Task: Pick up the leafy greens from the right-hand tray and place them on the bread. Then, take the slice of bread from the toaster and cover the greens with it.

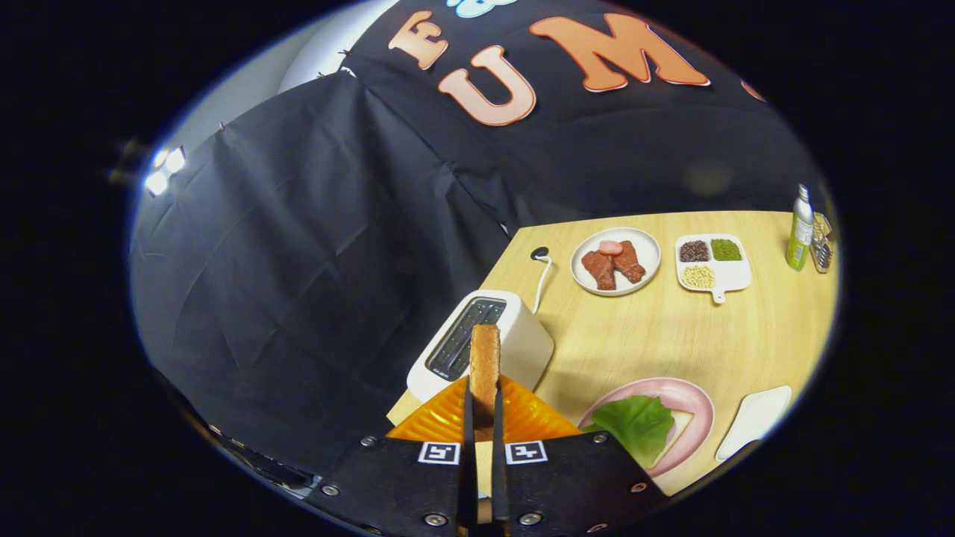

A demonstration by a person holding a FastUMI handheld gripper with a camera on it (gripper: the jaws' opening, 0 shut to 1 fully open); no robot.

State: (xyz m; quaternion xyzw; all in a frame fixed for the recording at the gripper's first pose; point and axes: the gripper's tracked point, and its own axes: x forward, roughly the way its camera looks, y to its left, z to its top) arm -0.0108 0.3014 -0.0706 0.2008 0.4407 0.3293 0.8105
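Observation:
My gripper (pixel 483 406) is shut on a slice of toasted bread (pixel 485 362), held on edge between both fingers and lifted above the table. Just beyond it stands the white toaster (pixel 522 335) with its slots showing dark. To the right of the fingers a pink plate (pixel 690 399) carries a green leaf (pixel 634 425) lying on a pale slice of bread (pixel 675 429), which peeks out at the leaf's right side. A white tray (pixel 757 418) lies to the right of the pink plate.
An orange ribbed plate (pixel 433 425) sits under the fingers. Farther back are a white plate of meat pieces (pixel 615 261), a divided white dish of beans (pixel 712 261), a green bottle (pixel 800 231) and the toaster's white cord (pixel 543 280). The wooden table (pixel 656 335) ends at the toaster's left.

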